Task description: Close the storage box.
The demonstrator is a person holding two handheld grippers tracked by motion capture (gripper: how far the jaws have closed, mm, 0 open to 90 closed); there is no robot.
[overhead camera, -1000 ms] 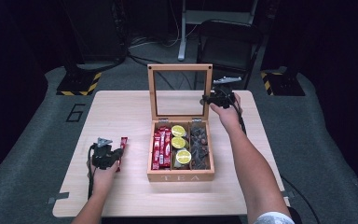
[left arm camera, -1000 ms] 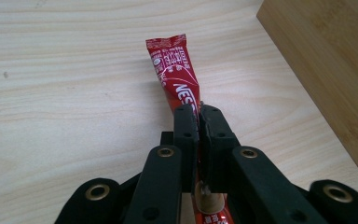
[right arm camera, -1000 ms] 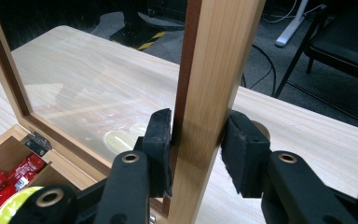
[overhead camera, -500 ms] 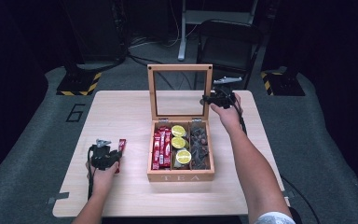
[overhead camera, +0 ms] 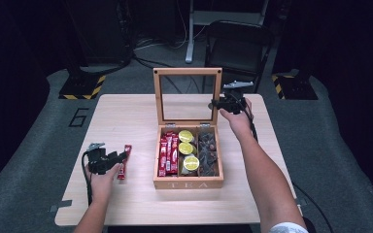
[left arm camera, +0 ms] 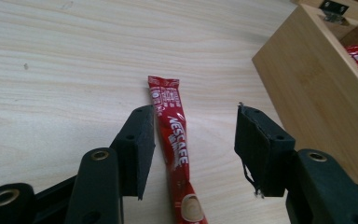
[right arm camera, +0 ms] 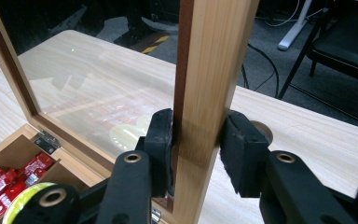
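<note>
Now a coffee stick lies loose on the worktop while the tea box lid is held up.

Nearest, the left tongs [left arm camera: 191, 154] have just been opening and stand half spread over the red coffee stick [left arm camera: 173, 140], which lies flat on the worktop [overhead camera: 126, 204] between the jaws, just left of the wooden tea box [overhead camera: 188, 183]. Farther off, the right tongs [right arm camera: 196, 149] clamp the side rail of the upright glass lid [right arm camera: 209, 70]. Likely the stick has been taken out and released; next the left tongs should lift clear without dragging it.
</note>
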